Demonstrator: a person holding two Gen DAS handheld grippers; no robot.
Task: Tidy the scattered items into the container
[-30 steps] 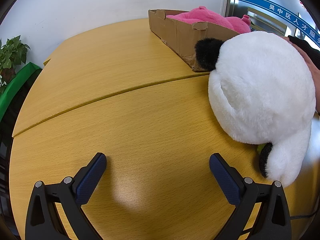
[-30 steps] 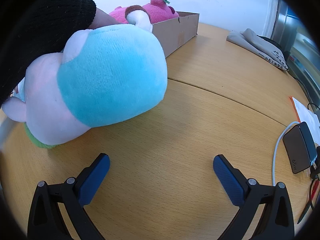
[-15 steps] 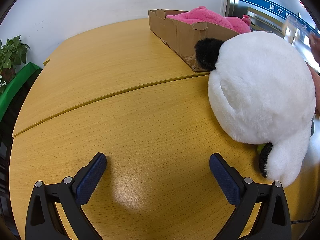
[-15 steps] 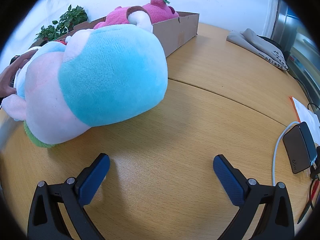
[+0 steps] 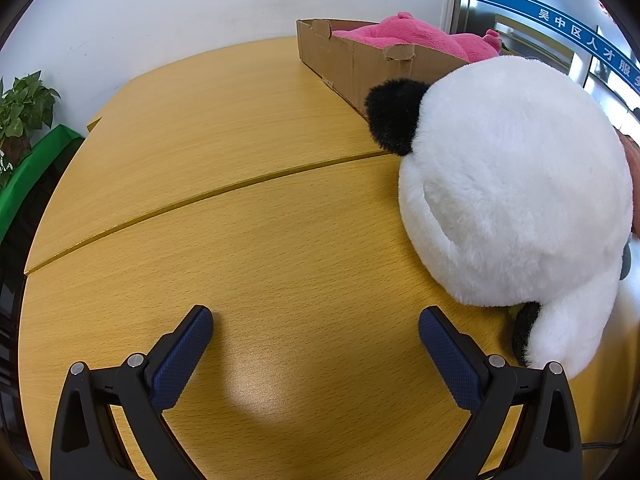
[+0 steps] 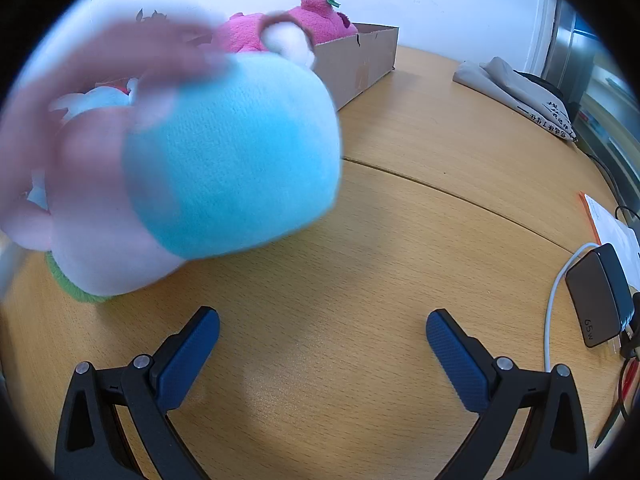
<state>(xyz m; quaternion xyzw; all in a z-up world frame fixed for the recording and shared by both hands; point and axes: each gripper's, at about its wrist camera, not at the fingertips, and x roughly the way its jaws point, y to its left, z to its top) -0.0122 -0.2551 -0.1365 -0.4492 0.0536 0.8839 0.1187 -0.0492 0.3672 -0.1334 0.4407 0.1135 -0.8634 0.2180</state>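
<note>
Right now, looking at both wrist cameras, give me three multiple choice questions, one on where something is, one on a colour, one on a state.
1. Where is the pink plush toy?
A. in the cardboard box
B. on the floor
C. between the jaws

2. What colour is the panda plush's ear?
A. blue
B. black
C. green

3. How do the right gripper's jaws stand?
A. shut on the charger
B. shut on nothing
C. open, holding nothing

Answers: 1 A, it shows above the box wall. 2 B, a black ear sits on the white head. 3 C, bare wooden table shows between the jaws.
</note>
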